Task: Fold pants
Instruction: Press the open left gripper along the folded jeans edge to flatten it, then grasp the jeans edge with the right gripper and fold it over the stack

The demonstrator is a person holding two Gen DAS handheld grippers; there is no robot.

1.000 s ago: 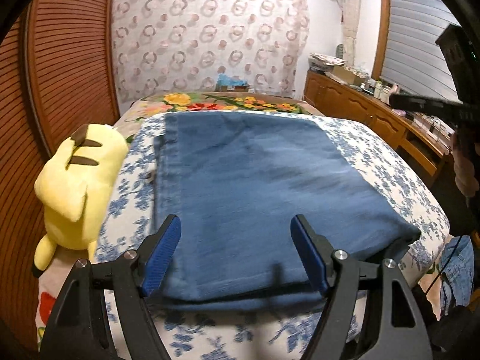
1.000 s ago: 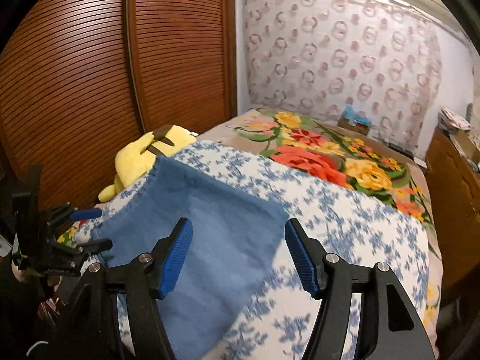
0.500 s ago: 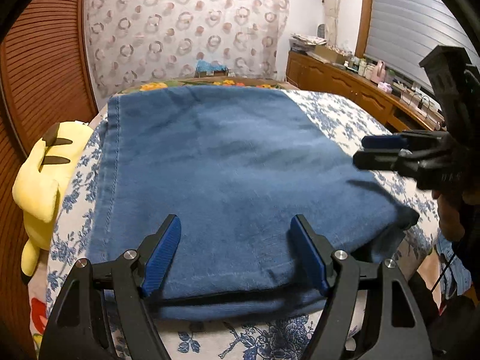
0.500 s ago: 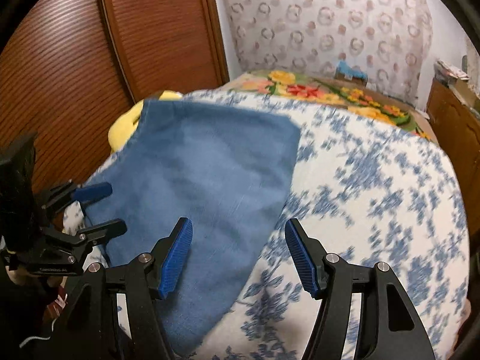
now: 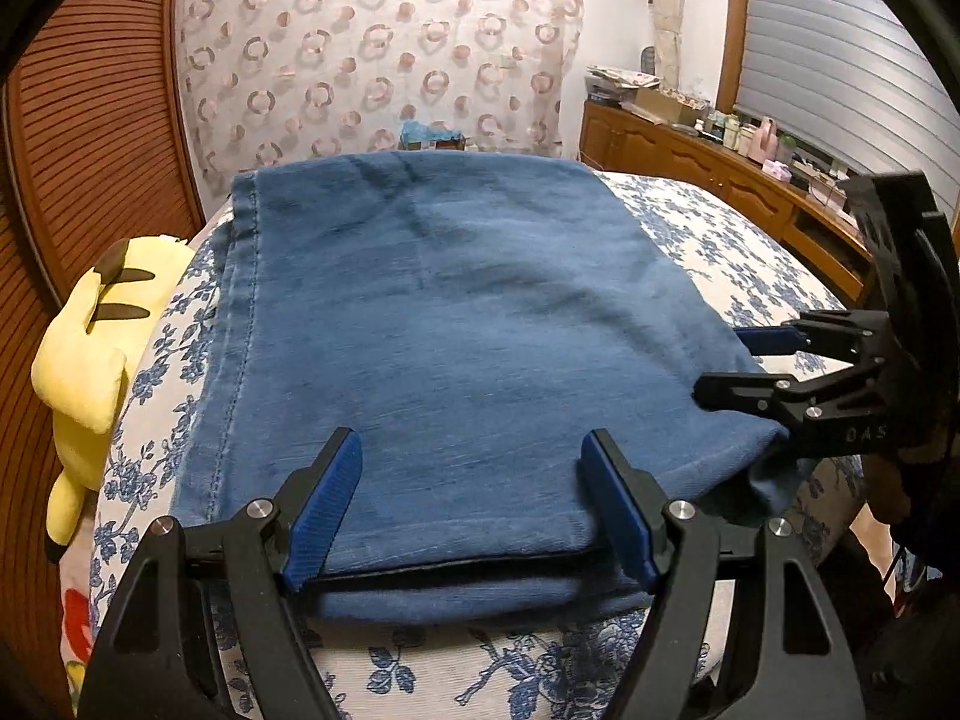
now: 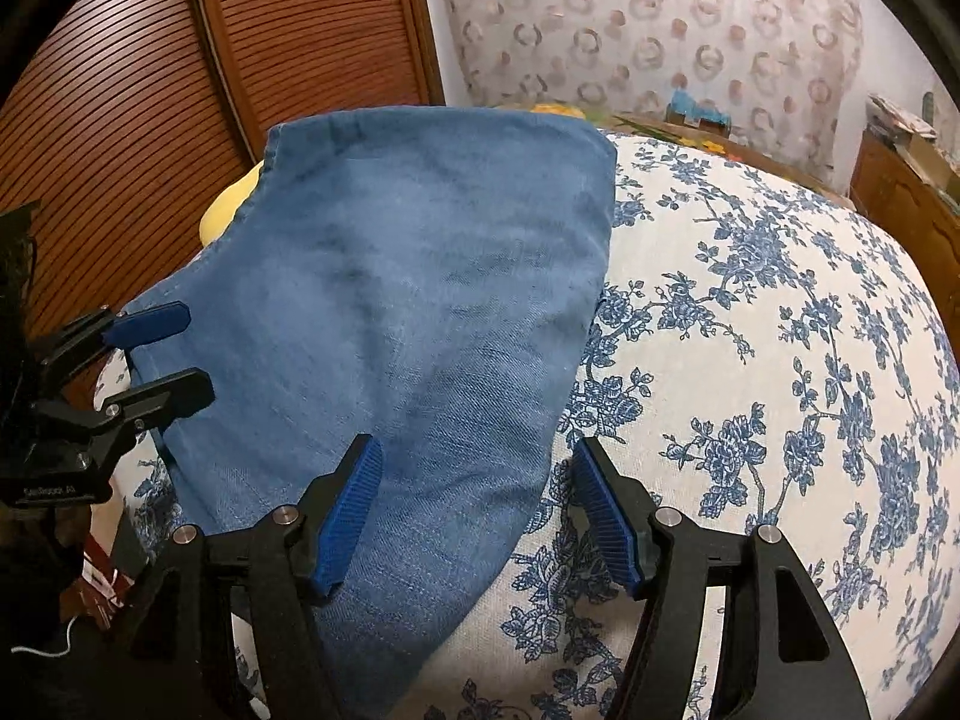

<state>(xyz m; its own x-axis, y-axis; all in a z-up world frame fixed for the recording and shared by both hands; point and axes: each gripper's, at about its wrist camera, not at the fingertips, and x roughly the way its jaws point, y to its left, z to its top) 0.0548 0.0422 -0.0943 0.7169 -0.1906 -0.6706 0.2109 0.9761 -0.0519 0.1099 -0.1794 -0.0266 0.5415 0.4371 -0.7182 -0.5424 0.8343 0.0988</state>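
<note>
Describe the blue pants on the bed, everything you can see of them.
The pants are mid-blue denim-like cloth, faded in streaks, lying flat on the floral bedspread and folded into a broad layered rectangle. A stitched seam runs along the left edge, and a dark gap between layers shows at the near edge. One near corner droops over the bed's side. The left gripper and right gripper hover with jaws open over the near edge, neither pinching cloth. Beside them lies a yellow plush toy; whether it touches them is unclear.

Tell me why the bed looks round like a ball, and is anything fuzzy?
Left wrist view: the fisheye lens bulges the bed and bends the wooden door; dark corners. Right wrist view: same bulge; the blue pants look sharp, little blur.
</note>
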